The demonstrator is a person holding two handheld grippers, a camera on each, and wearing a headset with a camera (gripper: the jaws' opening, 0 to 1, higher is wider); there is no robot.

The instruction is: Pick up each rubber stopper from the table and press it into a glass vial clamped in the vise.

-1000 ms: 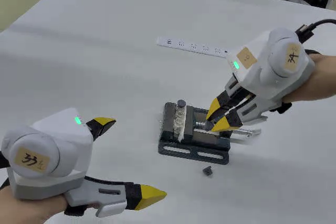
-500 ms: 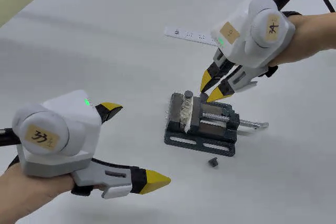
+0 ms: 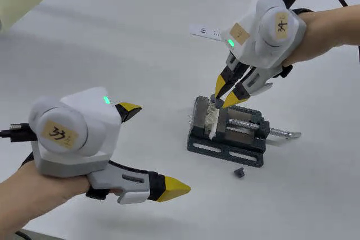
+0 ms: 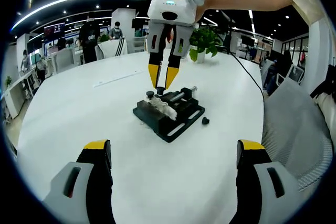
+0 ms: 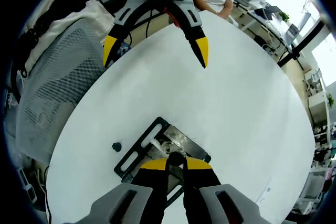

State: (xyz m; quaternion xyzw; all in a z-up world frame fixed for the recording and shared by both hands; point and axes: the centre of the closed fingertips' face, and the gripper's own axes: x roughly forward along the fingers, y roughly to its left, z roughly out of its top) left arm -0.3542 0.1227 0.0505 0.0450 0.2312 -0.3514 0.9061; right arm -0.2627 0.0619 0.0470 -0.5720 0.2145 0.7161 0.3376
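Swinging over from the screw side of the vise a second ago, the white right gripper with yellow-tipped black jaws (image 3: 225,97) now points down at the top of the clear glass vial (image 3: 211,120). The vial stands upright, clamped in the small black bench vise (image 3: 226,145), so it cannot tip under a downward push.

In the right gripper view, a dark round rubber stopper (image 5: 176,158) sits on the vial's mouth, straight between the two jaw tips. The jaws are drawn narrow and flank it closely. Whether they actually pinch it or only hover around it, I cannot tell. My reading is that this narrow stance is meant to bear on the stopper and seat it rather than carry it anywhere.

A matching white left gripper (image 3: 152,150) hangs low and near the person, well apart from the vise. Its jaws are spread wide with nothing between them, which keeps it out of the way while the other works.

One more small dark stopper (image 3: 239,172) lies loose on the white table (image 3: 112,43), just beside the vise base on the near side. It looks like the next one to collect. A long white power strip (image 3: 205,32) lies farther back, beyond the vise.
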